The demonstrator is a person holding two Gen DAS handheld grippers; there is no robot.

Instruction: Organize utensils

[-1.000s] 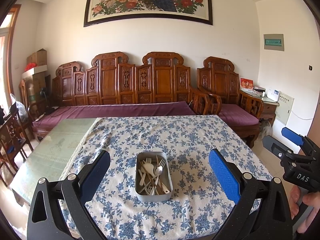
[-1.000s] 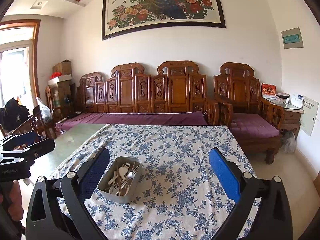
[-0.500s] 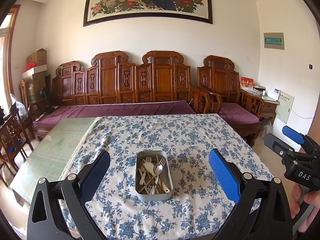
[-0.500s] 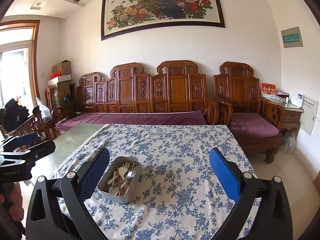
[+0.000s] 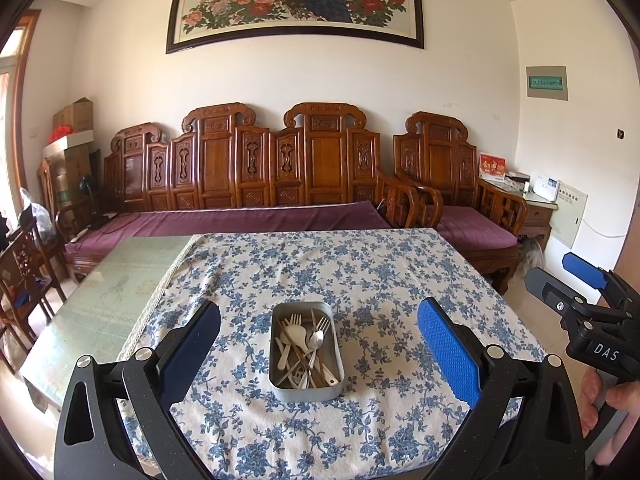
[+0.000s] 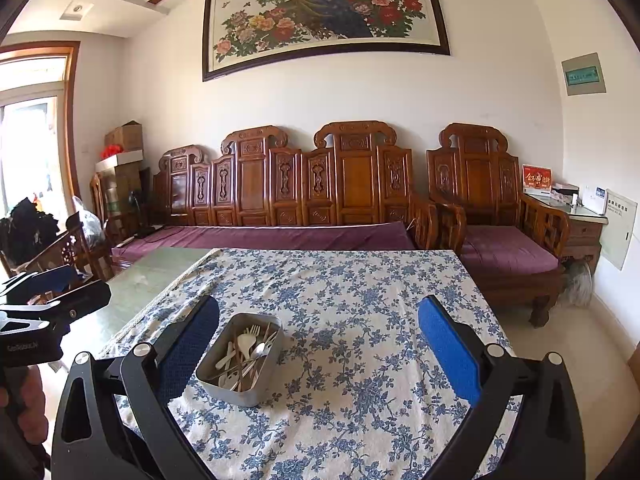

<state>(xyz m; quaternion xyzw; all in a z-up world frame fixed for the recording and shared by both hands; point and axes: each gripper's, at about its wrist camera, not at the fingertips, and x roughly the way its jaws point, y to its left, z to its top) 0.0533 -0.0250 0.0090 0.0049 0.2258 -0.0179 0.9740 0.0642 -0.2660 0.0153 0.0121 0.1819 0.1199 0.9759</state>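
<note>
A grey metal tin (image 5: 306, 393) sits on the blue-flowered tablecloth (image 5: 360, 280). It holds a jumble of utensils (image 5: 304, 348): white plastic forks and spoons, a metal spoon and thin sticks. My left gripper (image 5: 318, 310) is open, its blue pads spread wide on either side of the tin and short of it. In the right wrist view the tin (image 6: 224, 384) lies left of centre, near the left finger of my right gripper (image 6: 320, 308), which is also open and empty. Each gripper shows at the edge of the other's view, the right gripper (image 5: 576, 284) and the left gripper (image 6: 48, 288), both held by a hand.
The cloth covers the right part of the table; bare green glass (image 5: 100, 300) shows on the left. A carved wooden sofa (image 5: 280, 168) with purple cushions runs behind the table. Wooden chairs (image 5: 20, 272) stand at the left, and an armchair (image 6: 500, 216) at the right.
</note>
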